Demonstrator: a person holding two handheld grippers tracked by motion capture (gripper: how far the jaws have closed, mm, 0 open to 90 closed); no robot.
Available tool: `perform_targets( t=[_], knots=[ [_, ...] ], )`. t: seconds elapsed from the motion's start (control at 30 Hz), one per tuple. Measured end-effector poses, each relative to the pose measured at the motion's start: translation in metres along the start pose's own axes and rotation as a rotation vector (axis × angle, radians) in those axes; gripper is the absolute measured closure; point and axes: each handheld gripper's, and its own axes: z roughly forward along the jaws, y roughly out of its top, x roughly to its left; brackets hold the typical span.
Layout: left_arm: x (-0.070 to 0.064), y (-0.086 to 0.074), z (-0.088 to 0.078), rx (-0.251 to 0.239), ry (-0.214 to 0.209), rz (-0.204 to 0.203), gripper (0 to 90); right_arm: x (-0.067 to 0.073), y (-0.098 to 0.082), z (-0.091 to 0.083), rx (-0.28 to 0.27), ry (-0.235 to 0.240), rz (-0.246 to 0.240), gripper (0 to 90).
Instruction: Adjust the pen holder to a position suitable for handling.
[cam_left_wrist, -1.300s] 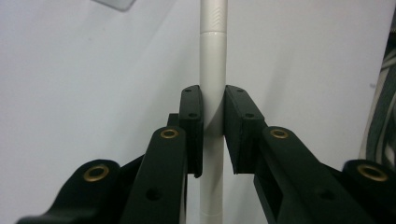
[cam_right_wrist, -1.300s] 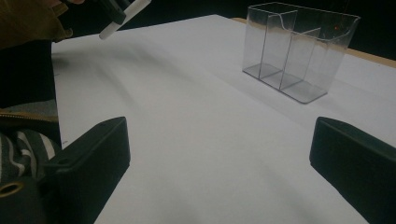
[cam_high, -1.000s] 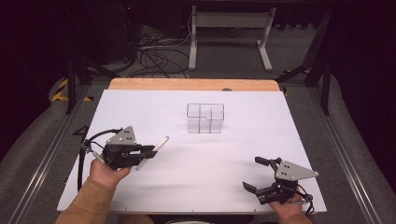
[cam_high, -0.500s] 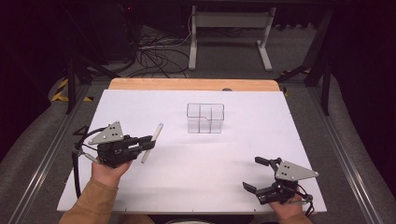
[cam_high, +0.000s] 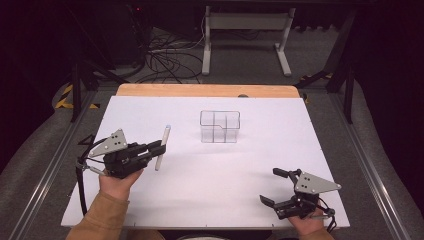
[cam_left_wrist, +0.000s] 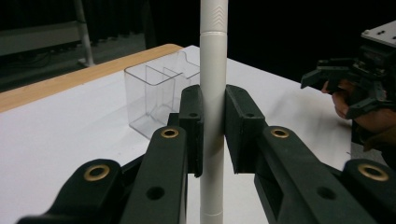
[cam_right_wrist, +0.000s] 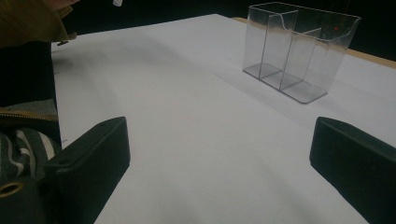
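At table's left: left gripper (cam_high: 159, 149) is clamped on the white pen (cam_high: 163, 147), holding it off the white sheet (cam_high: 150, 110).
Done: pen picked up, by my judgement.
Left: carrying it to the clear divided holder (cam_high: 220, 126), well apart.
Right gripper (cam_high: 274, 187): jaws apart, empty, near the front edge.
Obstacles: none between pen and holder.
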Motion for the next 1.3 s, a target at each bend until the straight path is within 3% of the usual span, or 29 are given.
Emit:
perform_targets(
  t=[0.43,0.67,0.9,1.3],
  knots=[
    [-0.003,0.000,0.003,-0.019,0.018,-0.023,78.7,0.000,0.000,0.000,0.002,-0.001,-0.001,5.5],
    [0.000,0.004,0.009,-0.041,-0.023,-0.068,78.6,0.000,0.000,0.000,-0.003,-0.001,0.001,5.5],
    [-0.005,0.019,0.020,-0.032,-0.036,-0.013,78.6,0.001,0.000,0.000,-0.001,0.000,0.000,5.4],
    [-0.003,0.044,0.048,-0.025,-0.064,0.006,78.6,0.004,-0.002,0.007,0.025,0.014,-0.002,5.3]
  ],
)
